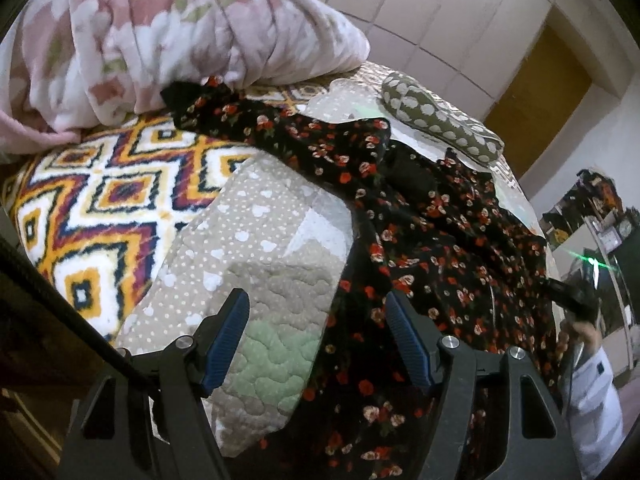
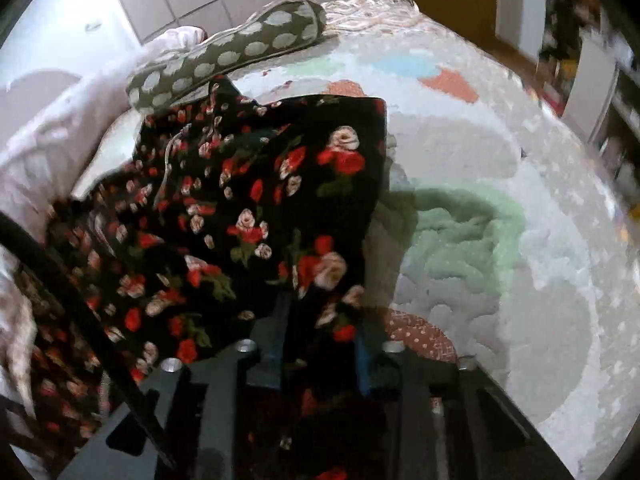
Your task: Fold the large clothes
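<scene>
A black garment with red and cream roses (image 1: 432, 232) lies crumpled across the bed, running from the pink blanket down to the near edge. My left gripper (image 1: 318, 320) hangs open above the garment's left border and the quilt, with nothing pinched between its blue pads (image 1: 230, 332). In the right wrist view the same garment (image 2: 248, 200) is draped over my right gripper (image 2: 320, 336); a fold runs down between the two fingers, which stand close together on it. The fabric hides most of the fingers. The right gripper (image 1: 568, 292) also shows at the garment's right edge, held by a hand in a white sleeve.
The bed carries a pale quilted cover (image 2: 460, 240), a beige quilt with white hearts (image 1: 260, 240), a diamond-patterned blanket (image 1: 100, 200) and a bunched pink blanket (image 1: 160, 32). An olive pillow with white spots (image 2: 228, 56) lies behind the garment. White wardrobe doors (image 1: 420, 8) stand beyond.
</scene>
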A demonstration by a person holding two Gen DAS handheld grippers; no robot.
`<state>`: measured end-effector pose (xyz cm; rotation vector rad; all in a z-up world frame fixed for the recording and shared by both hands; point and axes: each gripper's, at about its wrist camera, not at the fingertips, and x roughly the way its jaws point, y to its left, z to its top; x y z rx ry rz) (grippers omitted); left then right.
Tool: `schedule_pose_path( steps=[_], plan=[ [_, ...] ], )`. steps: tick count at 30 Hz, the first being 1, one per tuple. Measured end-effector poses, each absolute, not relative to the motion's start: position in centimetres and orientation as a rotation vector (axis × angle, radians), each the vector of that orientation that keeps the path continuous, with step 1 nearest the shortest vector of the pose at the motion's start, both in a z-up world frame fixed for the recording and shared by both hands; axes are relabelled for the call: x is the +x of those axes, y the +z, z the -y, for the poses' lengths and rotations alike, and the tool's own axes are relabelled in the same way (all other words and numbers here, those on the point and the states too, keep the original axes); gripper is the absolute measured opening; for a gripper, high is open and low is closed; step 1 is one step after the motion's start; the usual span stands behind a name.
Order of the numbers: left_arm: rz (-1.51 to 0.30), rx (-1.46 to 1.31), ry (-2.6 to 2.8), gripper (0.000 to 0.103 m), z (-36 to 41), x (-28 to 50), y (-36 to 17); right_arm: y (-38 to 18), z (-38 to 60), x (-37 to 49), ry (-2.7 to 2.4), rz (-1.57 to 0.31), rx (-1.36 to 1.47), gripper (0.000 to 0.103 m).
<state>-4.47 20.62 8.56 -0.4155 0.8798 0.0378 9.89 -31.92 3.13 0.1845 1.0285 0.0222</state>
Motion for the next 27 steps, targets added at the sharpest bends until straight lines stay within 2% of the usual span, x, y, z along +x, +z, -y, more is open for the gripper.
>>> schedule_pose_path(
  steps=[1,3,5,7,13,17,24,25,26,27],
  plan=[
    [-0.881,-0.423,0.045,0.069,-21.1,-4.2,8.5,3.5,31.7,9.5,0.023,-1.007,0.178,0.045],
    [-0.869,-0.416,0.062,0.069,-22.1,-3.6,8.8,4.9,32.2,8.5,0.010,-0.958,0.214,0.057],
    [-0.839,-0.399,0.098,0.074,-23.6,-2.6,9.2,6.3,33.3,7.1,-0.020,-0.894,0.227,0.063],
    [-0.809,-0.402,0.132,0.079,-25.3,-1.1,9.3,8.0,33.7,5.8,-0.039,-0.848,0.229,0.064],
    [-0.857,-0.522,0.179,0.079,-30.7,7.5,6.2,11.6,31.2,1.0,0.027,-0.755,0.231,0.067],
    [-0.865,-0.604,0.290,0.079,-34.9,12.0,3.3,11.8,28.6,-1.4,0.098,-0.748,0.244,0.070],
    [-0.844,-0.535,0.466,0.079,-39.8,16.9,1.1,10.2,25.3,-2.7,0.135,-0.803,0.193,0.070],
    [-0.852,-0.530,0.477,0.076,-40.4,17.5,0.9,9.8,24.7,-2.8,0.138,-0.818,0.172,0.070],
    [-0.877,-0.536,0.472,0.056,-41.0,18.2,0.6,9.5,24.4,-2.8,0.138,-0.829,0.165,0.070],
    [-0.902,-0.539,0.463,0.042,-41.3,18.7,0.5,9.2,24.0,-2.7,0.136,-0.838,0.161,0.070]
  ],
)
